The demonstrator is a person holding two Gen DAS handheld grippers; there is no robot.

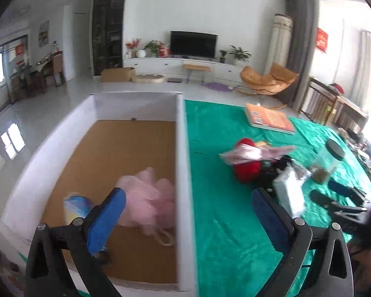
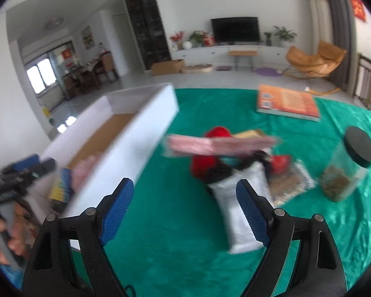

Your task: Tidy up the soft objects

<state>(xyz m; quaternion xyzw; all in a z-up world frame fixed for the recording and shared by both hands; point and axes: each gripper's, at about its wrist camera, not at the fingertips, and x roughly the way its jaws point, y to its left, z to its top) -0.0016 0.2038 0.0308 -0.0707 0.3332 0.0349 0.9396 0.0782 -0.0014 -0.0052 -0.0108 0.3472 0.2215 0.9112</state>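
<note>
My left gripper [image 1: 188,198] stands open with nothing between its fingers, over the right wall of a white box [image 1: 181,148]. Inside the box lie a pink mesh bath pouf [image 1: 148,198] and a blue and yellow item [image 1: 76,208]. My right gripper [image 2: 185,188] is open over the green cloth [image 2: 175,235], also with nothing between its fingers, and a white packet [image 2: 237,210] lies just beyond its right finger. Behind that packet is a pile with a red soft thing [image 2: 210,148] and a flat pink packet [image 2: 217,144] on top.
An orange book [image 2: 287,104] lies at the far side of the cloth. A clear jar with a black lid [image 2: 346,165] leans at the right. A person's hand [image 2: 2,235] shows at the left edge. Beyond are a living-room floor, chair and TV.
</note>
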